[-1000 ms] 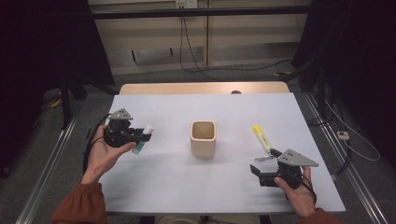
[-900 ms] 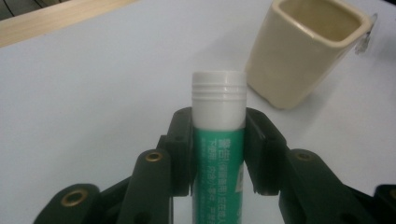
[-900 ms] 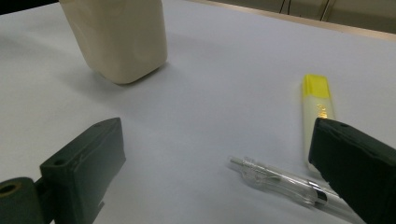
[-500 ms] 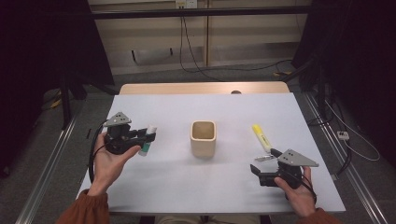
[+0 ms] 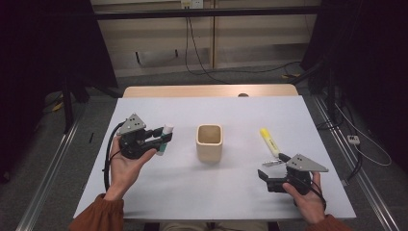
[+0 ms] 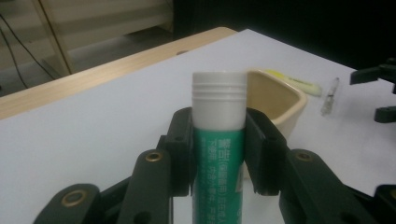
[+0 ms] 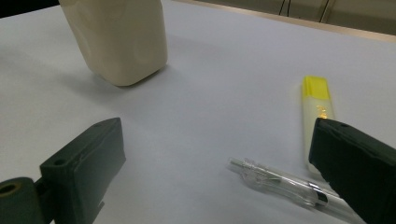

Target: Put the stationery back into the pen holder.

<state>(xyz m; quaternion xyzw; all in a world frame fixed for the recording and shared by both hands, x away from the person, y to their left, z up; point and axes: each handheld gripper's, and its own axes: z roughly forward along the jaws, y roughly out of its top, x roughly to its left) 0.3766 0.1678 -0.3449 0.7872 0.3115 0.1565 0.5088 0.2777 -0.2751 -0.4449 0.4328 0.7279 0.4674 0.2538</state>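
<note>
Nearest the person, the right gripper rests low on the white table, its jaws spread wide with nothing between them. Just ahead of it lie a clear plastic ballpoint pen and, beside that, a yellow highlighter marker, both flat on the surface.

Further up on the other side, the left gripper is clamped on a green glue stick with a white ribbed cap, held above the table just left of the cream square-mouthed ceramic cup. The pads press the green barrel from both sides just under the cap, with the cap end pointing away toward the cup.

The stick is probably light and rigid, a hard plastic tube that will not give under pressure. Its smooth printed label looks somewhat slippery, so a round barrel could twist or slide between flat pads. Gripping at mid-barrel, as here, seems sound; the cap itself might pull off if taken alone.
</note>
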